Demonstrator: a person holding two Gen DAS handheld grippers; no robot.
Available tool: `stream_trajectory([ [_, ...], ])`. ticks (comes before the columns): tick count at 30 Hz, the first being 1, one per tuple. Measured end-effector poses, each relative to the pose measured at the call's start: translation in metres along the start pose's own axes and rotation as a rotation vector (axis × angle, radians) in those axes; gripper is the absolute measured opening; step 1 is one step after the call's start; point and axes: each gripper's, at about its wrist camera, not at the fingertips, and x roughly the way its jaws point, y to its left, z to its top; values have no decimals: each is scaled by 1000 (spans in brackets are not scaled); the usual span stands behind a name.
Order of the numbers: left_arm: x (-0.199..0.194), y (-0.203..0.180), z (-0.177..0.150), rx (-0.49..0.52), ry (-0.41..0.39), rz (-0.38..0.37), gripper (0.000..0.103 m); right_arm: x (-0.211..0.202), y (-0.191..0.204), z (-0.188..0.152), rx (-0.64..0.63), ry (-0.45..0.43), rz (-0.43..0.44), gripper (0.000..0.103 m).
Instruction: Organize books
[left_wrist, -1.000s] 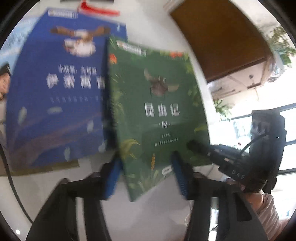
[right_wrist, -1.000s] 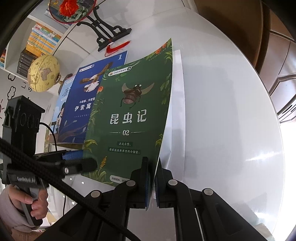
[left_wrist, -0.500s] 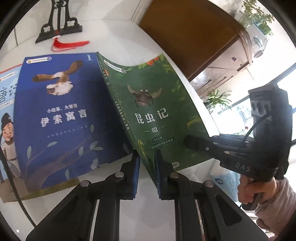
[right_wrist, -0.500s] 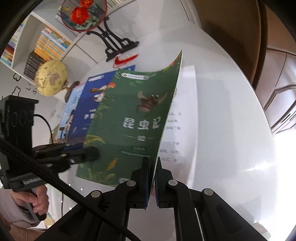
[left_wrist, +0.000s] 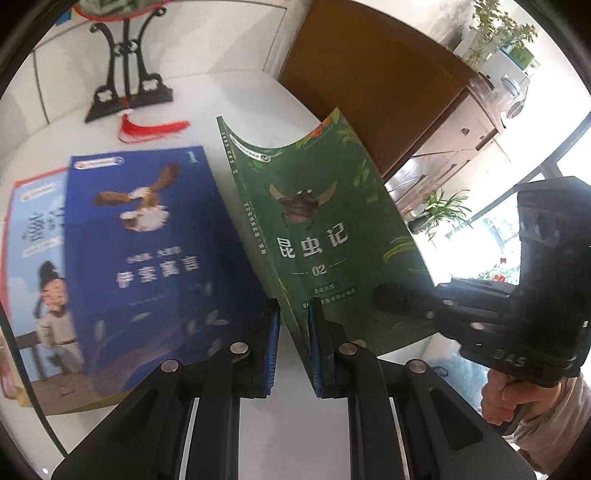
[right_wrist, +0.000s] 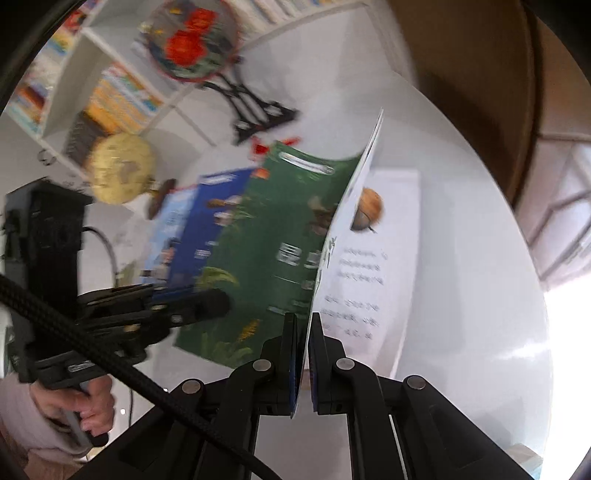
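- Left wrist view: the left gripper (left_wrist: 293, 345), black with blue pads, is clenched on the spine edge of a green paperback book with a beetle on its cover (left_wrist: 325, 236), which is raised off the round white table (left_wrist: 229, 88) and tilted.
- A dark blue paperback with an eagle on its cover (left_wrist: 147, 258) lies flat on the table just left of the green book, overlapping a light blue picture book (left_wrist: 37, 251).
- The right gripper (left_wrist: 384, 299), held in a person's hand (left_wrist: 502, 398), meets the green book's opposite edge.
- Right wrist view: the right gripper (right_wrist: 303, 350) is pinched on the front cover, apparently alone; a white printed page (right_wrist: 369, 277) shows beneath.
- A black ornamental stand (left_wrist: 125, 74) and red tassel (left_wrist: 155, 129) sit at the table's far side.
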Motion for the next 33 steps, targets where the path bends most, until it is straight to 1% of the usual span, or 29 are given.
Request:
stream_trajectory([
  [1,-6,3,-1,1,-4,2,12,-4,10,1,-19,-22,25,5],
  [4,-26,17,-5,-21,-25,9,12,-6,29,3,-54,-38,33,5],
  [7,-45,32,-6,-48,-51,18,12,-1,53,9,-71,-43,62,5],
  [11,-75,57,-14,-81,-91,48,12,11,87,14,-102,-39,87,5],
  [17,-114,98,-32,-153,-144,63,12,30,151,14,-154,-31,127,6],
  [22,-149,136,-51,-208,-197,68,12,49,195,16,-196,-6,146,6],
  [23,-156,143,-56,-214,-208,60,10,52,204,17,-200,-3,148,6],
  [25,-169,156,-65,-233,-235,4,10,59,220,16,-212,1,152,6],
  [26,-173,158,-68,-231,-239,6,10,62,228,16,-219,4,168,7],
  [27,-177,160,-70,-213,-244,23,9,68,239,16,-226,18,192,7],
  [29,-180,166,-74,-200,-242,62,9,80,267,14,-274,16,177,7],
  [30,-181,172,-75,-209,-235,53,9,86,280,13,-282,16,166,7],
  [31,-181,184,-80,-234,-217,44,10,91,283,13,-268,20,162,7],
  [33,-180,201,-87,-267,-191,57,12,99,282,12,-217,22,135,7],
])
